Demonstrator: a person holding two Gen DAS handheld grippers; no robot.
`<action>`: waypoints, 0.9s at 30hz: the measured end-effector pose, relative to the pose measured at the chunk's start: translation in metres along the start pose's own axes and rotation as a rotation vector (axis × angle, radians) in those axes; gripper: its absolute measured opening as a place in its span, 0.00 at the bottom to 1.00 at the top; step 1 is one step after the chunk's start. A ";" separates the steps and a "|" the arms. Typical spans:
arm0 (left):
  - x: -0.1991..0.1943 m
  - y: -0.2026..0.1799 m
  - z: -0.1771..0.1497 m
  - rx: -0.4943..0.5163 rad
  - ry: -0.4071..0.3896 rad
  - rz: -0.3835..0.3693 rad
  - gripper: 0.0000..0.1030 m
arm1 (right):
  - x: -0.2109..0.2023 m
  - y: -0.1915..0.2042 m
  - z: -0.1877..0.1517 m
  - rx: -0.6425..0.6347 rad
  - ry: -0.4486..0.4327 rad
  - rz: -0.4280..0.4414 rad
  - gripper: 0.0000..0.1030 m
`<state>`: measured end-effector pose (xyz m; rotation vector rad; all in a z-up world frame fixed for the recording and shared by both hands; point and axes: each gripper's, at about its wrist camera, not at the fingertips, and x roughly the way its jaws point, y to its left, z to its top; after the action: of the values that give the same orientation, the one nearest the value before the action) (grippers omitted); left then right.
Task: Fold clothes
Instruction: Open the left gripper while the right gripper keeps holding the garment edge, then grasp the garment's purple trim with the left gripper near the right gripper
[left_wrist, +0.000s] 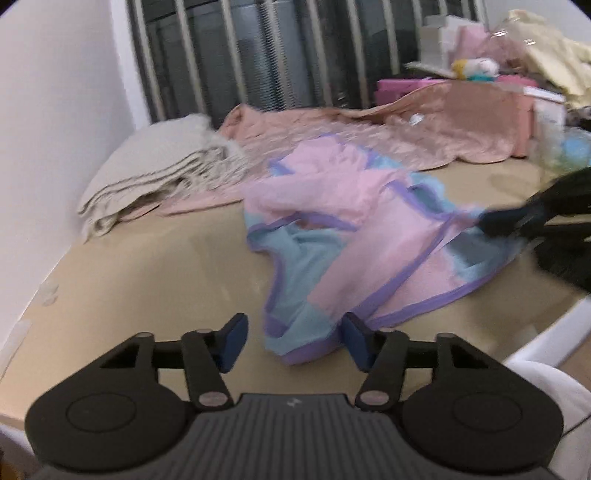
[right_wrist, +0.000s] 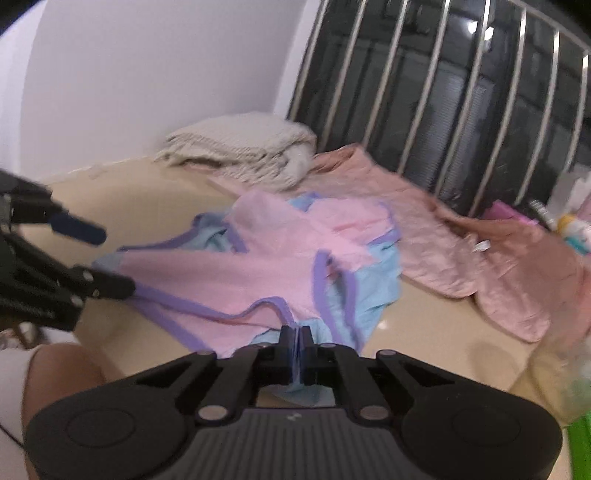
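While both views are motion-blurred, outlines are still readable.

Garment: a pink and blue garment (left_wrist: 354, 221) with purple binding is seen rumpled on the beige table (left_wrist: 129, 295), near its middle; the sort of clothing cannot be told.

Left gripper: the left gripper (left_wrist: 291, 341) is held low at the garment's near hem. Its jaws are spread; the blue-and-purple corner lies between them, touching or just beside the right-hand pad, apart from the other. No pinch is seen.

Right gripper: the right gripper (right_wrist: 297, 354) is pressed together on a blue fold at the garment's edge; cloth is seen squeezed between the pads. In the left view it is seen gripping the hem at the garment's far right side (left_wrist: 495, 219).

Edges: purple-bound hems run loose and curled, several overlapping. The table's near rim curves past the left gripper; a white edge shows at the lower right of the left view.

Open room: bare table is left to the left of the garment and in front of it.

Crowded side: a folded grey-white stack (left_wrist: 155, 173) sits by the wall; a peach cloth (left_wrist: 406, 133) is spread behind the garment, touching its far edge. Boxes and clutter (left_wrist: 517, 74) fill the far right corner.

Backdrop: a barred window (right_wrist: 461, 92) stands behind the table.
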<state>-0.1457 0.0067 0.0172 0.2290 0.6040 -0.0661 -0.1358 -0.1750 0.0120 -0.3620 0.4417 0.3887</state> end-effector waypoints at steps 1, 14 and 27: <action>0.000 0.001 0.000 -0.001 0.000 0.021 0.51 | -0.007 -0.001 0.003 0.000 -0.018 -0.029 0.01; -0.036 -0.022 0.009 -0.002 -0.076 -0.034 0.70 | -0.057 -0.014 0.009 0.055 -0.072 -0.099 0.01; -0.018 -0.061 0.016 0.122 -0.144 -0.005 0.73 | -0.077 -0.014 0.019 0.074 -0.133 -0.083 0.01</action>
<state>-0.1596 -0.0566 0.0280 0.3381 0.4571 -0.1234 -0.1870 -0.2013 0.0678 -0.2798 0.3095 0.3123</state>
